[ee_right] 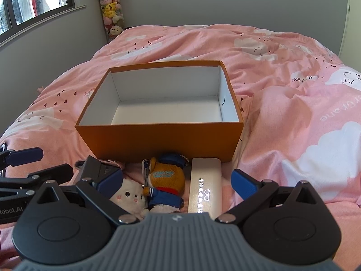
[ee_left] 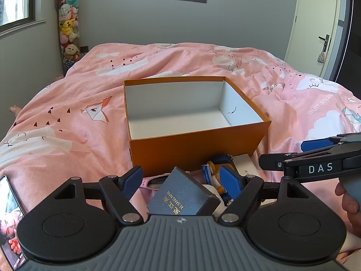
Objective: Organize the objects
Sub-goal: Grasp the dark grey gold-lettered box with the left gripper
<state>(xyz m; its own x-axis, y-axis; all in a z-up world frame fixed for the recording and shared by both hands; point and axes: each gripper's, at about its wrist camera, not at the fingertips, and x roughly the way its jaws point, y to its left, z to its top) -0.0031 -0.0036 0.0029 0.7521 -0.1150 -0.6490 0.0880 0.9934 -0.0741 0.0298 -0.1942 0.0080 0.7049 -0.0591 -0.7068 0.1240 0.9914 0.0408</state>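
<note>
An open orange box (ee_left: 198,151) (ee_right: 158,140) with a white, empty inside stands on the pink bed. In front of it lie a blue-grey booklet box (ee_left: 182,196), a brown plush bear (ee_right: 164,178) (ee_left: 215,174), a white plush toy (ee_right: 130,196) and a white glasses case (ee_right: 205,187) (ee_left: 244,164). My left gripper (ee_left: 180,180) is open, its fingers on either side of the blue-grey box, not touching it. My right gripper (ee_right: 178,185) is open above the plush toys and the glasses case. It also shows in the left wrist view (ee_left: 293,151).
A pink duvet (ee_left: 67,117) covers the bed. A phone (ee_left: 9,221) lies at the near left edge. A column of plush toys (ee_left: 67,27) stands in the far left corner. A window (ee_right: 33,2) is at left and a door (ee_left: 315,27) at right.
</note>
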